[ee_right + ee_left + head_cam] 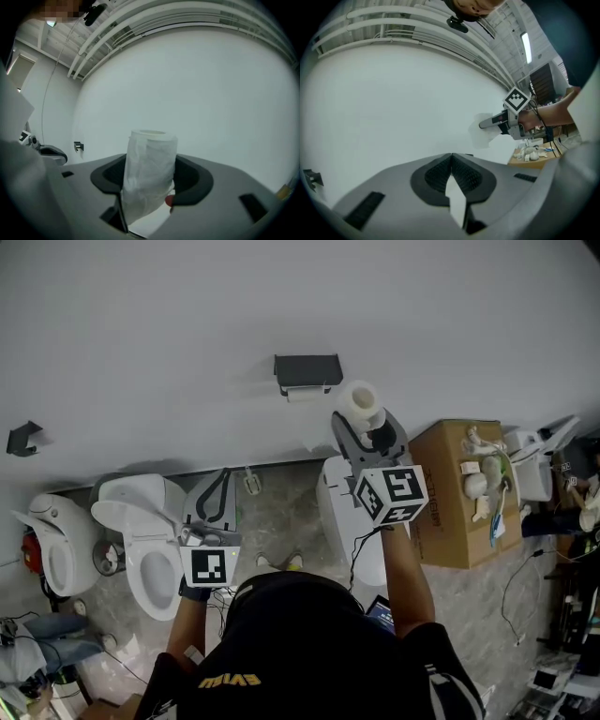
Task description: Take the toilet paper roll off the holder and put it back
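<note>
The right gripper's (362, 416) jaws pinch the toilet paper roll (359, 401); the holder (307, 371) lies just upper left. The left gripper's (451, 158) jaws are pressed together.

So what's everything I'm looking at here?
toilet paper roll: one, white, off the holder, between the right gripper's jaws
holder: one, dark, on the white wall
wall bracket: one, dark, far left
toilets: two clear ones, white, floor at left
cardboard box: one, brown, floor at right, small white items on top
left gripper: one, grey, jaws together
right gripper: one, grey, clamped on the roll
</note>
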Demonstrator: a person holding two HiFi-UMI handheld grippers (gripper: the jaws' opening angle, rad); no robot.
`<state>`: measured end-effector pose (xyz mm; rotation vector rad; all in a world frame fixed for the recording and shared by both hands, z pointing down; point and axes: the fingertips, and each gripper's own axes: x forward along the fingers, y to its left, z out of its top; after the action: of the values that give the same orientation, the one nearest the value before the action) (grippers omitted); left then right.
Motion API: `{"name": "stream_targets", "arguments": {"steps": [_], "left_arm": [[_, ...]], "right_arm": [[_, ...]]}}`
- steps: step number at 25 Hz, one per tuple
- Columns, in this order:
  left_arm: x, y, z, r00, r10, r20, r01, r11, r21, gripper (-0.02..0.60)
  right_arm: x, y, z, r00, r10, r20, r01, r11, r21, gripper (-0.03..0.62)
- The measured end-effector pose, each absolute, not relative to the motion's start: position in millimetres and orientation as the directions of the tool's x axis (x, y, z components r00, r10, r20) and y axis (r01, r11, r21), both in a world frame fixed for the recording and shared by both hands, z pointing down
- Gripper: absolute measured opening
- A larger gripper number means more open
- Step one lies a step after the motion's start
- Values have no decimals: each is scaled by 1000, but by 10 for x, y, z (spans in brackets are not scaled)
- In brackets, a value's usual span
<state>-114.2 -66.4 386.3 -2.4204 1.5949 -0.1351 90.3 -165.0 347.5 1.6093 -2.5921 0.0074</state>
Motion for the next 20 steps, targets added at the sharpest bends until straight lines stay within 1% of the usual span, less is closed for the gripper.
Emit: {"name": "stream_targets", "arguments": {"steps": [2, 3, 9, 13, 16, 20], "left_arm": [[-1171, -711, 3907, 366, -929, -51, -921, -354, -162, 12], [-1173, -727, 3917, 362, -931, -50, -924, -351, -148, 12], [-1152, -751, 3894, 369, -927, -66, -924, -358, -132, 12], [-1152, -756, 3928, 372, -927, -55, -923, -362, -133, 12], [-1167, -756, 3947, 363, -931, -50, -929, -357, -101, 12], [-1196, -736, 3962, 367, -930, -39, -925, -360, -121, 12]], "right_arm": [[869, -1759, 3483, -439, -895, 78, -896, 442, 35, 264], [853, -1814, 3490, -437, -896, 78, -897, 441, 34, 264], [717, -2079, 3552, -443, -893, 83, -891, 449, 72, 264], [650, -2247, 3655, -433, -897, 93, -892, 441, 95, 264], [649, -2383, 3734, -422, -901, 100, -897, 431, 98, 264], [685, -2547, 3782, -407, -907, 107, -904, 417, 99, 264]]}}
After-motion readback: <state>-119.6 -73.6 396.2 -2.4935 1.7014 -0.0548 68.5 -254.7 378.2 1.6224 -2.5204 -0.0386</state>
